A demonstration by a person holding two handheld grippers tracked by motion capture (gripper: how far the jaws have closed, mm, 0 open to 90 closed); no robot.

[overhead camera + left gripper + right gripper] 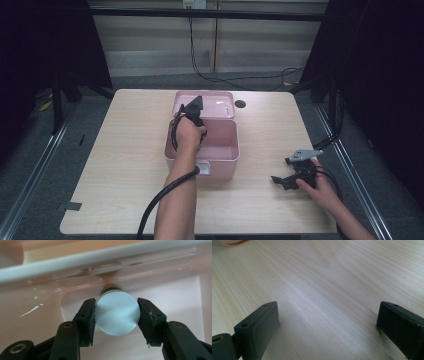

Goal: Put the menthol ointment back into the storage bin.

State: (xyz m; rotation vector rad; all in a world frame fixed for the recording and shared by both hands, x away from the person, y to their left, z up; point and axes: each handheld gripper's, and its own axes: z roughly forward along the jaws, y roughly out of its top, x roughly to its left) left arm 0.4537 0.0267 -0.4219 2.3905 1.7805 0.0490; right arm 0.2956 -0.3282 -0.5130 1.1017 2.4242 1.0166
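A pink plastic box [222,159] stands open in the middle of the wooden table, its lid [217,105] laid back behind it. My left gripper [196,116] reaches down into the box. In the left gripper view it [117,317] is shut on a round can-like cylinder [117,313] with a silvery flat end and a green edge behind it, the pads pressing on both sides just above the pink box floor [175,295]. My right gripper [282,172] rests low over the table at the right, open, with bare wood [324,277] between its jaws [327,322].
A small dark round spot [240,104] lies on the table just right of the lid. The box front carries a pale latch [203,169]. Cables trail from both grippers toward the near edge. Dark curtains and frame posts flank the table.
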